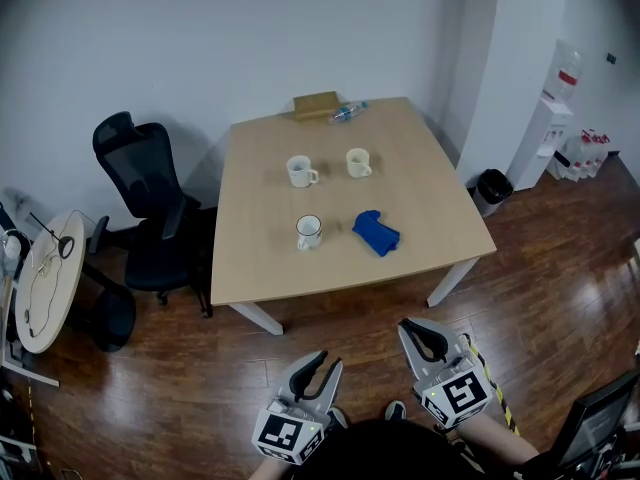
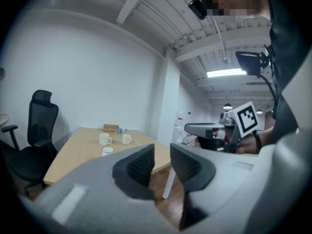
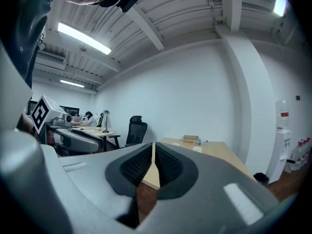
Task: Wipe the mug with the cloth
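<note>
Here, both grippers hang over the wooden floor [image 1: 560, 238], well apart from the table's [image 1: 440, 198] front edge. The left gripper [image 1: 320, 373] has its jaws a little apart, a narrow gap with nothing in it, as the left gripper view shows [image 2: 162, 150]. The right gripper [image 1: 425, 336] has its jaws pressed together at the tips and holds nothing [image 3: 153, 147].

The blue cloth [image 1: 376, 232] lies crumpled toward the front right part of the table, near the front edge but not on it. The front mug [image 1: 309, 232], white with a dark rim, stands just beside it on the left, not touching. The left rear mug [image 1: 300, 171] and the right rear mug [image 1: 358, 162] stand near the table's middle, apart from each other. At the far edge lie a cardboard box [image 1: 316, 105] and a plastic bottle [image 1: 348, 112].

The tabletop is bare along its left side and right side. A black office chair [image 1: 145, 188] stands close to the left edge. A black bin [image 1: 490, 186] and a water dispenser [image 1: 548, 133] stand beyond the right corner.

The marker cubes carry black and white square patterns only. The dispenser's red label is too small to read.
</note>
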Tool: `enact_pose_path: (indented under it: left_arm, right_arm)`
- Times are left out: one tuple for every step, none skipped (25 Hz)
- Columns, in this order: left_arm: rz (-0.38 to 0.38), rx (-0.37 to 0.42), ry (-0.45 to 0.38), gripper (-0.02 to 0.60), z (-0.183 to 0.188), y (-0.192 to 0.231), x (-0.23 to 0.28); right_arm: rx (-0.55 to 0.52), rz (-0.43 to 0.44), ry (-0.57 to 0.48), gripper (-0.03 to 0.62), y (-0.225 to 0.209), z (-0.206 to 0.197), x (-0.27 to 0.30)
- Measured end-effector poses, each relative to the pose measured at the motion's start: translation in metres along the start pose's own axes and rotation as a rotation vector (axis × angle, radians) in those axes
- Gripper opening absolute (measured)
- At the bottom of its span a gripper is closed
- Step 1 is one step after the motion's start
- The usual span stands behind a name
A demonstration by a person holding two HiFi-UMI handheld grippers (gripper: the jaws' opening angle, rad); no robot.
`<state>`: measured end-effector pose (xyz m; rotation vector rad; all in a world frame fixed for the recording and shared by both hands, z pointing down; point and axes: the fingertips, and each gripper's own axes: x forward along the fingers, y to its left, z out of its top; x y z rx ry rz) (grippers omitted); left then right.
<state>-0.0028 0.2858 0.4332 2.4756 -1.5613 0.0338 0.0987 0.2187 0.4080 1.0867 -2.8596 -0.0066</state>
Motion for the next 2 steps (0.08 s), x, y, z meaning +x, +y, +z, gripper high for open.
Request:
enact_pose_path:
  left_arm:
    - [-0.005, -0.001, 0.001, 0.103, -0.0004, -0.0009, -0.0002]
    - [-0.008, -0.002, 0.002, 0.103, -0.0004, -0.0018, -0.0005]
  right_arm:
    - [-0.001, -0.001, 0.002, 0.023, 0.0004, 0.0006, -0.0007]
    - [-0.003, -0.003, 0.003, 0.024, 0.0008, 0.0011, -0.0016]
